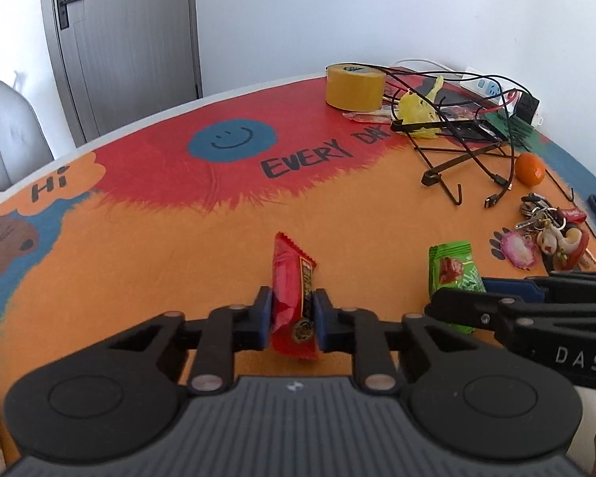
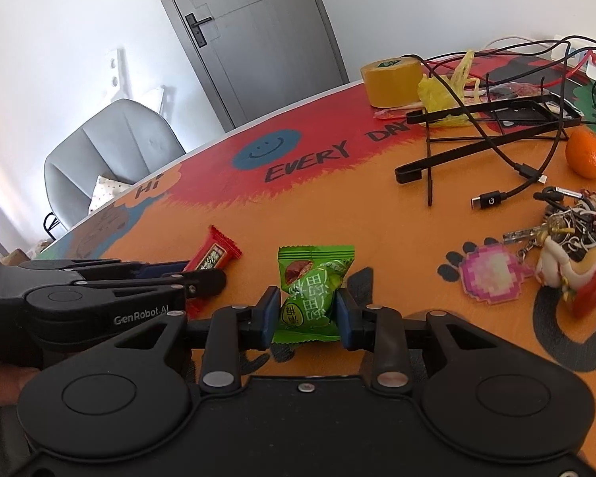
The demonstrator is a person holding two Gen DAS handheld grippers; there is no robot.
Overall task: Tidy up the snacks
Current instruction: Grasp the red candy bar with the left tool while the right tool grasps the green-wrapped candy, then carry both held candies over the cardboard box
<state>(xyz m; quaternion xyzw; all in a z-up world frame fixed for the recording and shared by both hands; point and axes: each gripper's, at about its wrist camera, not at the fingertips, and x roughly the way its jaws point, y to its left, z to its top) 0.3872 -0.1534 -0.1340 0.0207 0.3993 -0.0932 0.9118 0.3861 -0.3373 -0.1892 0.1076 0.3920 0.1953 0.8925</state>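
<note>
grip: we are clamping left tongs (image 1: 292, 318) on the red foil snack bar (image 1: 294, 298), lower centre | right tongs (image 2: 306, 314) pinching green plastic plum-candy packet (image 2: 312, 290) | advice: we are lifting both straight off the orange printed worktop (image 1: 159, 258), keeping pressure light

Table w/ orange-red cloth (image 1: 178, 262): tape roll (image 1: 354, 85), tangerine (image 1: 530, 167), keys (image 2: 568, 238), cables (image 2: 508, 189), wire stand (image 1: 453, 151).

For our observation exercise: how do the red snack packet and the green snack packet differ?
The red snack packet is long and flat; the green snack packet is short and puffy. The left gripper grips the red one, the right gripper the green. Both have crimped ends and sit pinched between blue pads.
</note>
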